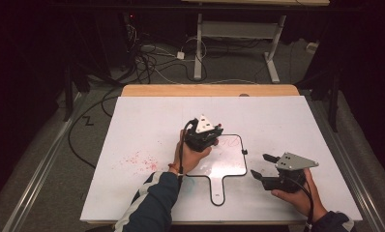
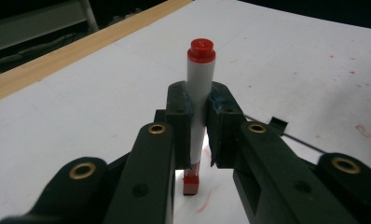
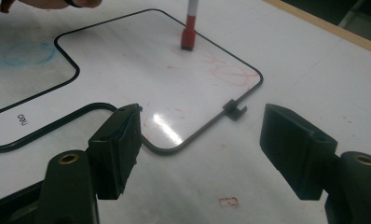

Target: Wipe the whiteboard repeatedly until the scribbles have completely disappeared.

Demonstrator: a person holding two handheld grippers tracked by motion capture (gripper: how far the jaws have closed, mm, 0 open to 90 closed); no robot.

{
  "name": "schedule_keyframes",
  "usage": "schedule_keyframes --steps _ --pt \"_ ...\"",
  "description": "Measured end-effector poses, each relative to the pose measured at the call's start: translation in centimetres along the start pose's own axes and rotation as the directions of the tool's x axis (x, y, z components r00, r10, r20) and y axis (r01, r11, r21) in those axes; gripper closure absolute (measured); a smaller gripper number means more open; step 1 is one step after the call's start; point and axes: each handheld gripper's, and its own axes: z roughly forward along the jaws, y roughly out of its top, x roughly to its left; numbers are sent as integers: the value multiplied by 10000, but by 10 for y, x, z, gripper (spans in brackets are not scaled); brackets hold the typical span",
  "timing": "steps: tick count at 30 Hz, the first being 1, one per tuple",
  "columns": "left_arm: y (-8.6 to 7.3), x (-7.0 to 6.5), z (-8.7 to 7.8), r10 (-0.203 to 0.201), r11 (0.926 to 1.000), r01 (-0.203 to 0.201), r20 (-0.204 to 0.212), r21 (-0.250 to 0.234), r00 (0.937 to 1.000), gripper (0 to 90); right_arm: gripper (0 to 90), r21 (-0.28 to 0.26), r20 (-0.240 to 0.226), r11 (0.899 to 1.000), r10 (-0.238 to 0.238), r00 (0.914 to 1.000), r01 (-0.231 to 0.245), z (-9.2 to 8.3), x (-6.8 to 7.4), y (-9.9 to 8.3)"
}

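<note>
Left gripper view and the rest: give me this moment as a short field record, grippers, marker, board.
left gripper: shut on the red marker
red marker: upright, cap end up, tip down on the small whiteboard
small whiteboard: black-edged, with handle, flat on the white table sheet; red scribbles near its far corner
right gripper: open, holding nothing, beside the board's near corner
red smudges: on the sheet left of the board

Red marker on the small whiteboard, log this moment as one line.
left gripper: shut on red marker, tip on small whiteboard | right gripper: open, nothing between fingers, beside board | red scribbles on board
</note>
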Motion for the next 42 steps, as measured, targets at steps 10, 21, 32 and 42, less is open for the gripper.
schedule_keyframes --steps 10,21,32,42 --pt "-5 13 -19 171 9986 -138 -643 519 9978 790 302 9 201 10000 45 9998 -45 -4 -2 -1" --pt "-21 39 -38 -705 9973 727 -1393 107 9877 790 302 80 243 10000 18 9997 -20 -2 -2 -1" --pt "5 7 11 -626 9980 620 -680 -102 9957 790 303 112 24 9999 -31 10000 31 -1 -1 -1" --pt "17 -10 28 -289 9995 295 -527 102 9982 789 303 42 83 10000 -2 10000 1 -3 -3 -1"
